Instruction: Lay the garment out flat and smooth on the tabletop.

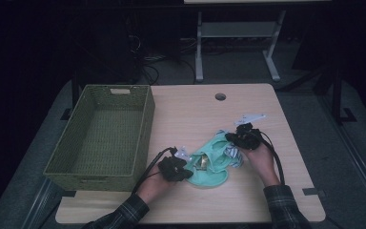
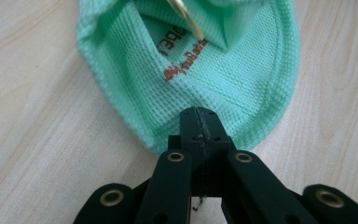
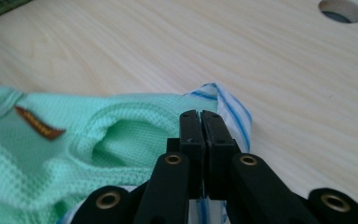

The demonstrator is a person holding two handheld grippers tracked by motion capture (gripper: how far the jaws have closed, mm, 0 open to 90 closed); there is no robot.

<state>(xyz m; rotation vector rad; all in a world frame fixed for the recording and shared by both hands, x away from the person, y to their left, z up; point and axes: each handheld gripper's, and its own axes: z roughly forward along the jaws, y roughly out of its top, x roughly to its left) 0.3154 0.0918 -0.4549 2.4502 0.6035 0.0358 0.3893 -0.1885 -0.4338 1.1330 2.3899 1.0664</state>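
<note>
A mint green knit garment (image 1: pixel 214 168) lies crumpled on the wooden table (image 1: pixel 195 112) between my two grippers. My left gripper (image 1: pixel 188 174) is at its near left edge. In the left gripper view the jaws (image 2: pixel 199 114) are shut on the garment's hem (image 2: pixel 223 70); brown lettering and a gold-coloured piece (image 2: pixel 186 18) show inside. My right gripper (image 1: pixel 228 139) is at the garment's far right corner. In the right gripper view the gripper (image 3: pixel 200 116) is shut on a white, blue-striped cloth (image 3: pixel 233 112) that lies against the green knit (image 3: pixel 74 154) with its brown label (image 3: pixel 37 123).
A green woven basket (image 1: pixel 145 129) stands at the table's left side, with nothing in it. A round cable hole (image 1: pixel 220 97) sits near the far edge. Bare tabletop lies beyond and to the right of the garment. The striped cloth (image 1: pixel 234 154) bunches under my right hand.
</note>
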